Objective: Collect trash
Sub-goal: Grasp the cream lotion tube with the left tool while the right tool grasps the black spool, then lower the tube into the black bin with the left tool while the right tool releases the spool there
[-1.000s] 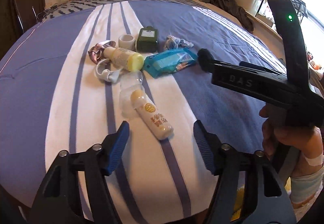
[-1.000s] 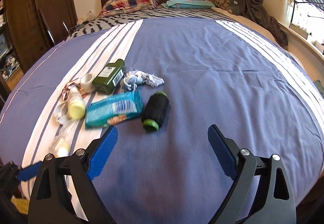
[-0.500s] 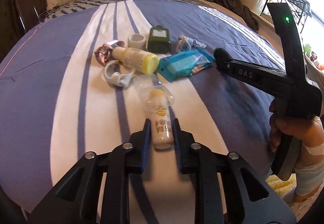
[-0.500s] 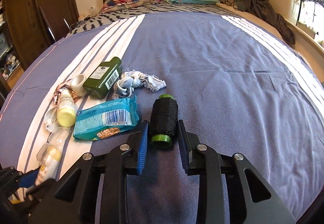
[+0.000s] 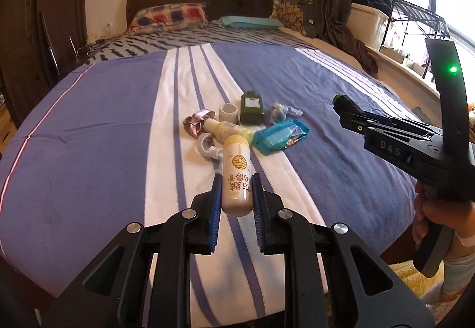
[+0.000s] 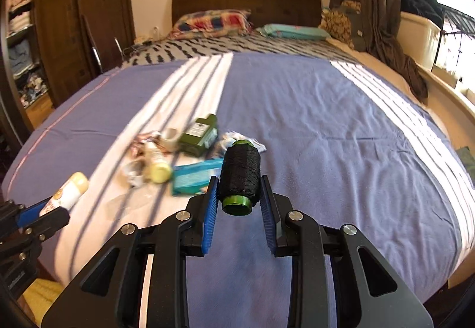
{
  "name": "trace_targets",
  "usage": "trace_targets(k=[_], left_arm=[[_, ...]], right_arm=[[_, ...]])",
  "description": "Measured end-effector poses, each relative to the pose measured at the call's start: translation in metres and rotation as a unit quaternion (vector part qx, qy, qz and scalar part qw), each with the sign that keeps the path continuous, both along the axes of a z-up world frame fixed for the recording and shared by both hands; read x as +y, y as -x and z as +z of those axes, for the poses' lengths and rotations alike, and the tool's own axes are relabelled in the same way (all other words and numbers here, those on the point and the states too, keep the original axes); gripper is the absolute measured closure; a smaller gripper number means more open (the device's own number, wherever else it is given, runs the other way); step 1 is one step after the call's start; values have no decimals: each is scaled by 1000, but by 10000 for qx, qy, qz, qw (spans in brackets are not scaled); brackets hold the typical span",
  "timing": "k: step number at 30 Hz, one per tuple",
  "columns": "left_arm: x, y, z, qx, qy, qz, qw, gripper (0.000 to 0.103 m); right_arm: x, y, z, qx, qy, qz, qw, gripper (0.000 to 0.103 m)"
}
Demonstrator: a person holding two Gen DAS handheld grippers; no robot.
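Cream plastic: a small bottle (image 5: 236,179) with a yellow cap and a beehive print sits pinched between the blue pads of the left gripper (image 5: 236,197), cap end pointing away, clear of the bed (image 5: 89,156).
Black thread: a spool (image 6: 240,176) on a green core is clamped in the right gripper (image 6: 237,200), also off the cover.
Change: a second ago both pairs of tongs stood spread over these items as they lay on the cover; both have just been closing and now grip, and both items have come up with them.
Left behind: dark green bottle (image 5: 251,108), white ring (image 5: 228,112), crumpled foil (image 5: 197,123), yellow-capped bottle (image 5: 227,130), blue packet (image 5: 280,136) and balled tissue (image 5: 282,114), clustered mid-bed.
Meaning: two pieces appear secured; next, likely, carrying them to a bin, which is not in view. Most of the pile waits.
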State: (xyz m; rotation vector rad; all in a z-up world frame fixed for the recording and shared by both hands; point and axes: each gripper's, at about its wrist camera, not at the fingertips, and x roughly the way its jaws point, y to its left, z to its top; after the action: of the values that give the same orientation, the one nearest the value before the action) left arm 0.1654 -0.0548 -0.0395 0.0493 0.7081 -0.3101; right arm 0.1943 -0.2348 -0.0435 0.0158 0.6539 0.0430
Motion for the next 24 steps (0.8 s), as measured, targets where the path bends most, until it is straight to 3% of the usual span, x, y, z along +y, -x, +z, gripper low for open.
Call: trace_targets(k=[12,18,24], left_arm=[[32,74,22,-361,-23,117,9993,85],[44,109,11,-323,-46,56,9995,85],[54,139,-11,-150,7,41,9999,85]], right_arm=[[31,93,29,-378,-46,330,9987,75],[43,139,15,-383,-193,542,9976,75],[54,171,-15,-108,-223,705,9972,75]])
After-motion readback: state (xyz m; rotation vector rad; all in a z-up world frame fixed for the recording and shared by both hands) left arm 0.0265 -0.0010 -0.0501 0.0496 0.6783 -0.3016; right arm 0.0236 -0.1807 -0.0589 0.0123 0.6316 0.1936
